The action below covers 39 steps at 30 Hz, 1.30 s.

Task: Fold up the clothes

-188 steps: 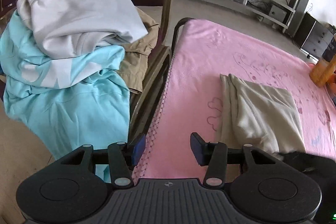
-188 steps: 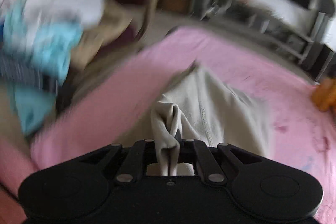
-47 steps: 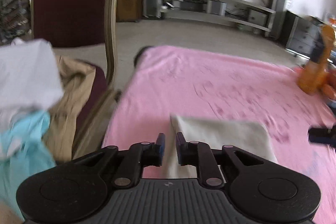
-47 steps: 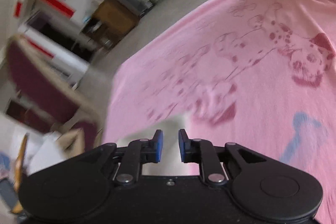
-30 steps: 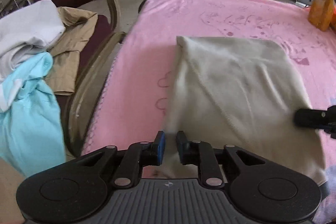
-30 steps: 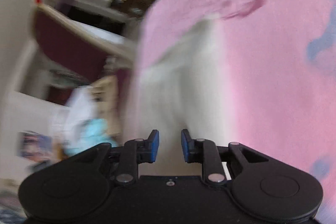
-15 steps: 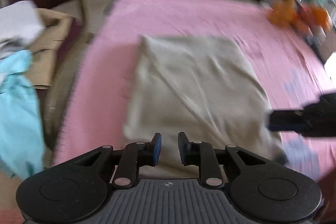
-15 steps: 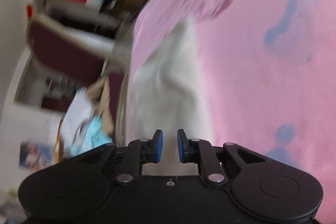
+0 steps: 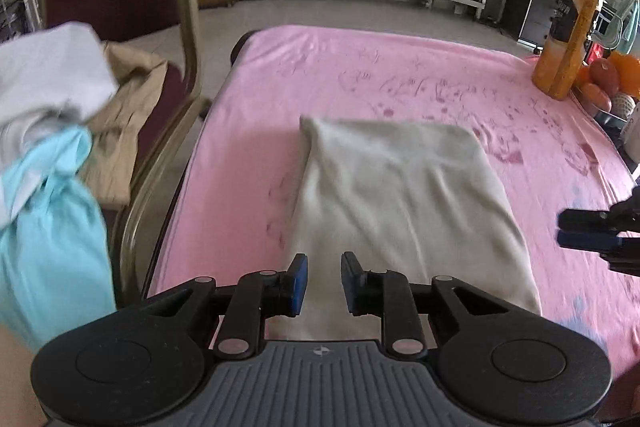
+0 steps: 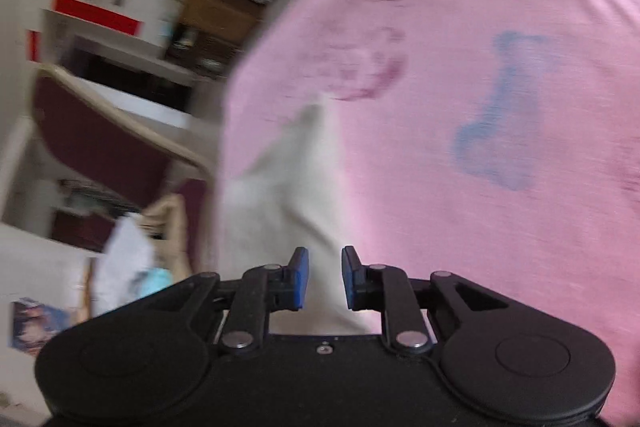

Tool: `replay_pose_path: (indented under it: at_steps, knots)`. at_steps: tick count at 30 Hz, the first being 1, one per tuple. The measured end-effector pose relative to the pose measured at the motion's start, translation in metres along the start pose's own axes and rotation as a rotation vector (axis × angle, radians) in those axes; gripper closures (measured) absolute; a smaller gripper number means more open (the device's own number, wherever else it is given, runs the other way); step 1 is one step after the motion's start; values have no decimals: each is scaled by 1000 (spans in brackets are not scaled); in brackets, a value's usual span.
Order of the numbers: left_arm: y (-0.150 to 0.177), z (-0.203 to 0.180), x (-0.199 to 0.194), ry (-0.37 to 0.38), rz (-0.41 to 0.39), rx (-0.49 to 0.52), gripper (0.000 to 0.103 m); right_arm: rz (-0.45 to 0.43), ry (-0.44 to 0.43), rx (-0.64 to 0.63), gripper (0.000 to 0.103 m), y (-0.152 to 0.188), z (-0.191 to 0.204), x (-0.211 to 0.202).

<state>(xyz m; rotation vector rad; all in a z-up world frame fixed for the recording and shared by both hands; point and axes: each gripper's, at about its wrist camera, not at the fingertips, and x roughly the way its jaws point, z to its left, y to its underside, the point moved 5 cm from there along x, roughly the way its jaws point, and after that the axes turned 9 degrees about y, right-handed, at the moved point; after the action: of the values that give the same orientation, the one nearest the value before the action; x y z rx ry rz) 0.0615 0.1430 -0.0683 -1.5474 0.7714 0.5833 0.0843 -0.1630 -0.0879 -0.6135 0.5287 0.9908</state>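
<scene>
One folded beige garment (image 9: 404, 195), one orange bottle (image 9: 568, 39), three unfolded garments (image 9: 52, 131) (chair pile).

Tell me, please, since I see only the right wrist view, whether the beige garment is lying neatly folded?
Observer: Yes. In the left wrist view the beige garment lies as a flat rectangle on the pink blanket.
Operator: Are the left tongs holding it?
Observer: No. The left tongs are open over its near edge, with nothing between them.
Operator: Is anything waiting to be folded?
Observer: A heap sits on the chair to the left: a white garment, a light blue garment and a tan garment.
</scene>
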Motion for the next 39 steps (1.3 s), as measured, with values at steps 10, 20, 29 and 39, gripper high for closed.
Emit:
replay_pose_path:
  at_steps: [10,20,29,39]
  knots:
    - [-8,4,52,6,75,-80,81,69,-167,-62,84,0,52,84]
    - [-6,18,55,32,72,-154,73,-96,-36,141,103,-42,-15,64]
    - [-3,19,54,31,69,-158,71,-19,-85,2,91,0,9,44]
    - [9,23,45,69,77,-179,69,-3,45,118,95,19,-41,29]
